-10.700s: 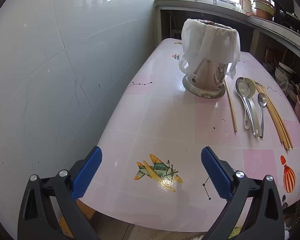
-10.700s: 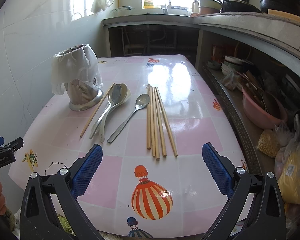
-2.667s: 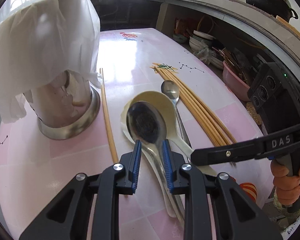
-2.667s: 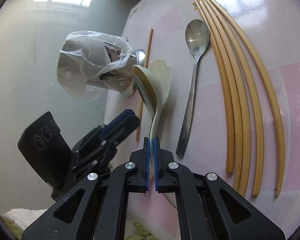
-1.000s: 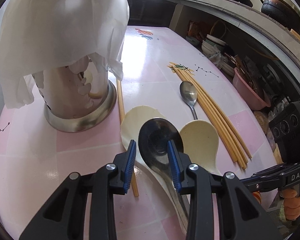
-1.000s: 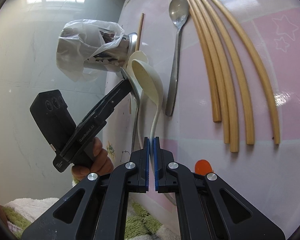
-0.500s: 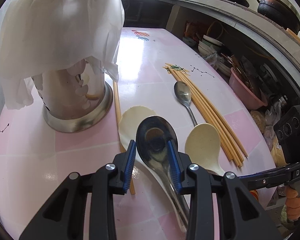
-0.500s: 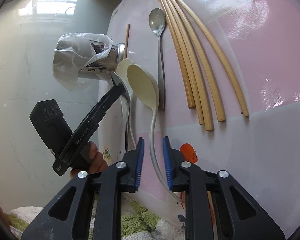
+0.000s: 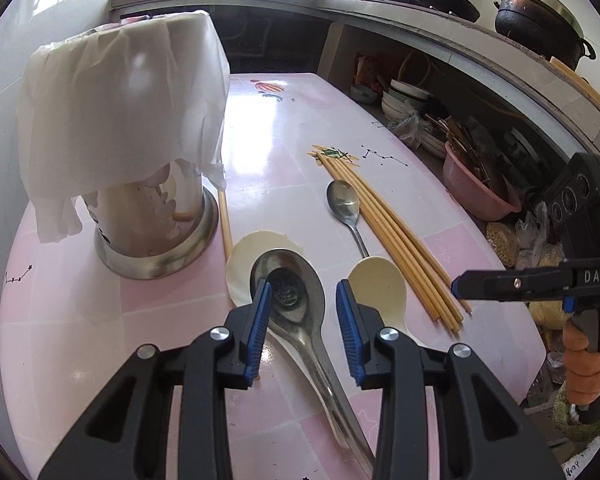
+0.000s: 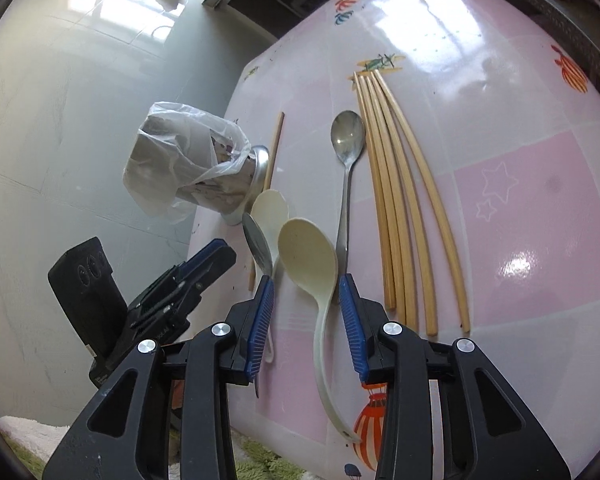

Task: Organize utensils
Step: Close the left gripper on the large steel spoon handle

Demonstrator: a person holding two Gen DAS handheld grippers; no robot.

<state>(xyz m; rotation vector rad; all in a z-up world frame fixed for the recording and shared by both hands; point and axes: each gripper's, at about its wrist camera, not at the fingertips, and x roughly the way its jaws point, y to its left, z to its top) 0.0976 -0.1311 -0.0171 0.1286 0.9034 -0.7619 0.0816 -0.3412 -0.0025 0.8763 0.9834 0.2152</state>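
While right gripper (image 10: 306,312) fingers spread wider, cream spoon (image 10: 308,264) lies loose between them on pink surface (image 10: 520,208), pads clear. Left gripper (image 9: 302,316) fingers part-spread over steel spoon (image 9: 288,288), no visible pinch. Chopsticks (image 10: 400,200) at 2 o'clock of cream spoon; bag-covered holder (image 9: 148,208) at 10 o'clock of steel spoon.

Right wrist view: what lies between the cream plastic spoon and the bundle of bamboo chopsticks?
A small steel spoon lies between the cream plastic spoon and the bundle of bamboo chopsticks; the left wrist view shows this too.
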